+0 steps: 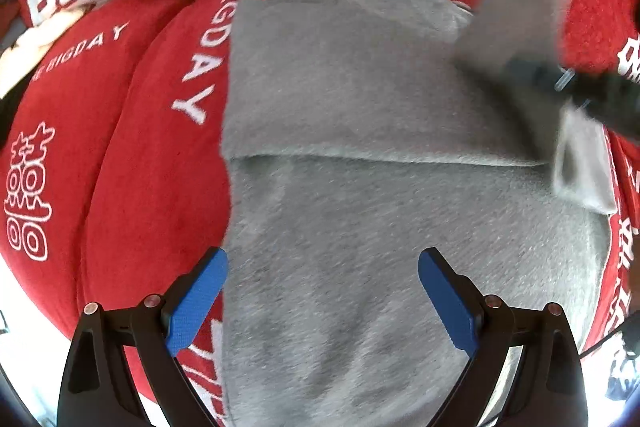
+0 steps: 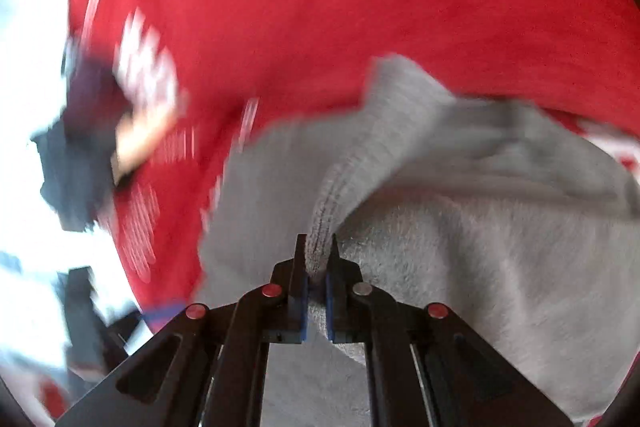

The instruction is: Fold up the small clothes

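Observation:
A small grey knit garment (image 1: 360, 187) lies spread on a red blanket (image 1: 132, 155), with its far part folded over along a crease across the middle. My left gripper (image 1: 323, 271) is open and empty, hovering over the garment's near part, its blue pads (image 1: 196, 303) apart. My right gripper (image 2: 317, 247) is shut on a ribbed edge of the grey garment (image 2: 460, 227) and lifts it off the cloth. In the left wrist view the right gripper (image 1: 576, 87) is a dark blur at the right with a grey flap (image 1: 516, 19) hanging from it.
The red blanket (image 2: 320, 7) carries white lettering (image 1: 200, 75) and white symbols (image 1: 28, 195). A blurred dark object (image 2: 76, 155) and a bright white area (image 2: 28, 67) show at the left in the right wrist view.

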### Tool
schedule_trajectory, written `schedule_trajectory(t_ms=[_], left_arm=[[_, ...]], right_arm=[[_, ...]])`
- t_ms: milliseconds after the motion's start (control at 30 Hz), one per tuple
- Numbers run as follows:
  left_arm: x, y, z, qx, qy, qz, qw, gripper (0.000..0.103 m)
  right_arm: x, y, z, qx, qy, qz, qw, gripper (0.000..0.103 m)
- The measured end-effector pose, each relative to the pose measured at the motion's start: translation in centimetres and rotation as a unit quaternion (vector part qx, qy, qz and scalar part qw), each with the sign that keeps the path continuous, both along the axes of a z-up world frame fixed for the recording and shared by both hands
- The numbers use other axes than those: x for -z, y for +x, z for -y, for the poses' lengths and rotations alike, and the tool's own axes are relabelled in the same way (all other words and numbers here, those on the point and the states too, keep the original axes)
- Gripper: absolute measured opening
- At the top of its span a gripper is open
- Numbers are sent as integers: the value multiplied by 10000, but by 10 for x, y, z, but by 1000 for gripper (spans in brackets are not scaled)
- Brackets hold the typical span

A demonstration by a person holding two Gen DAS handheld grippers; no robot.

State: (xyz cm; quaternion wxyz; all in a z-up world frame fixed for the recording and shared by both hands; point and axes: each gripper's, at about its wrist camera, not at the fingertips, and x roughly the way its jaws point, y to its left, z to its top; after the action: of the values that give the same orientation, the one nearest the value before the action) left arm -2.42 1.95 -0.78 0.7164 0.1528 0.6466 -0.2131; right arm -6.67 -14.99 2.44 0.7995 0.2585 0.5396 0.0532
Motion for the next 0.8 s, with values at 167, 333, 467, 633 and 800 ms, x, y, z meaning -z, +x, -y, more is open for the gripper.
schedule_trajectory(t_ms=[167, 333, 467, 633, 800], left_arm=[[4, 11, -15, -104, -137, -110, 9998, 97], [10, 43, -11, -35, -490, -208, 9986, 97], [1, 61, 9, -86, -792, -172, 9967, 97], [-9, 69, 38, -83, -800, 79, 9967, 97], [15, 77, 40, -279, -269, 31, 9992, 97]], right_arm=[[31, 9, -44, -825, -862, -531, 9914, 30], [16, -20, -9, 4, -182, -533, 9984, 57], [11, -71, 34, 1022, 308, -689, 9919, 57], [19, -161, 92, 2772, 1055, -982, 9499, 53], [45, -231, 133, 4323, 1973, -833, 8759, 33]])
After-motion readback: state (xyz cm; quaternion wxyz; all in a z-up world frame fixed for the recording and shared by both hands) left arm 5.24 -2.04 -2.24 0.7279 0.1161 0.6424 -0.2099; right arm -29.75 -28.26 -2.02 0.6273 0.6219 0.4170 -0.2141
